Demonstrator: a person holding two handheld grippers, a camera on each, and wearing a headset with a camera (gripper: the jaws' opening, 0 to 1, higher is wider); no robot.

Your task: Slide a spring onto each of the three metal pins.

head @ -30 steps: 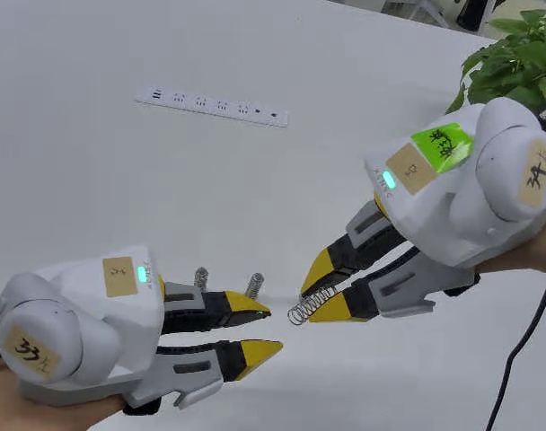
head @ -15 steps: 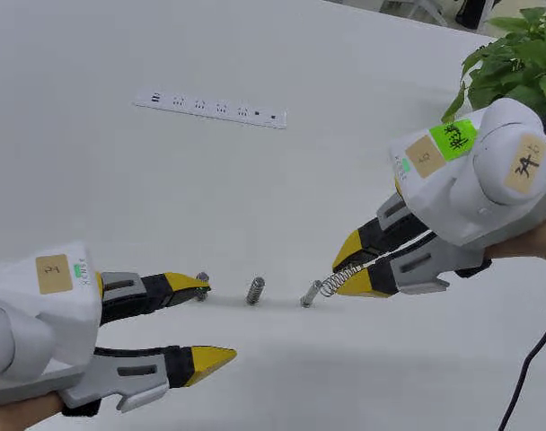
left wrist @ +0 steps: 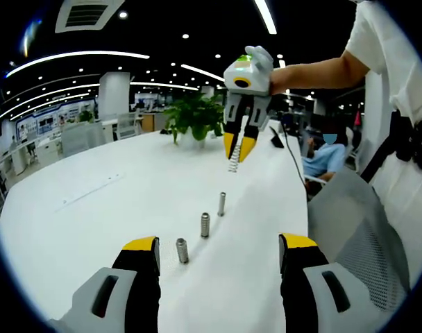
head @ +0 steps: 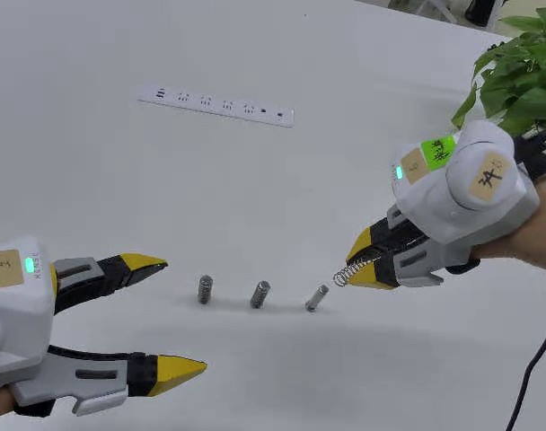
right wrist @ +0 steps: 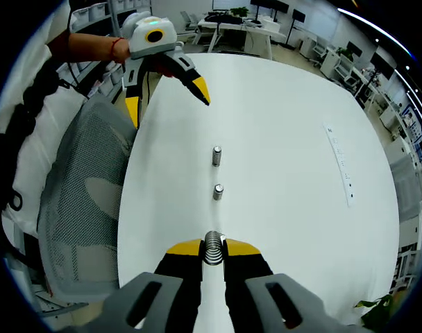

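Open-plan office: desks [right wrist: 239, 29], ceiling lights [left wrist: 265, 15]

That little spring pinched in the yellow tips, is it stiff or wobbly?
Probably bendy: the spring is thin open wire coil. Likely very light, tiny beside the right gripper pinching it. Its free end sticks out past the tips, so it may wobble.
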